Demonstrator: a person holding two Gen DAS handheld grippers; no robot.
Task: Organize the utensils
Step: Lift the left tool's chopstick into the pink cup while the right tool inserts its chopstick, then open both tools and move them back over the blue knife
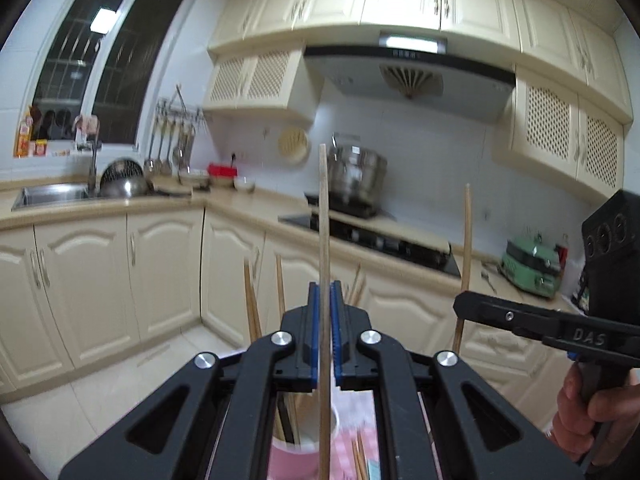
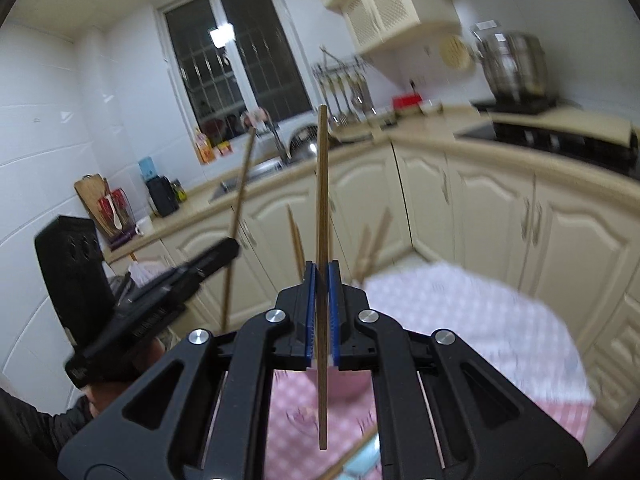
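My left gripper (image 1: 325, 300) is shut on a wooden chopstick (image 1: 324, 216) that stands upright between its blue pads. Below it a white and pink cup (image 1: 306, 446) holds several more chopsticks (image 1: 251, 300). My right gripper (image 2: 322, 280) is shut on another upright chopstick (image 2: 322, 200). The right gripper shows in the left wrist view (image 1: 464, 304) at the right with its chopstick (image 1: 465, 248). The left gripper shows in the right wrist view (image 2: 228, 248) at the left with its chopstick (image 2: 240, 208). Both are held above a pink checked cloth (image 2: 460, 320).
Cream kitchen cabinets (image 1: 160, 272) run under a counter with a sink (image 1: 52, 194), a black cooktop (image 1: 380, 236) and a steel pot (image 1: 358, 176). A green appliance (image 1: 530, 266) sits at the right. Loose chopsticks (image 1: 360, 456) lie on the cloth.
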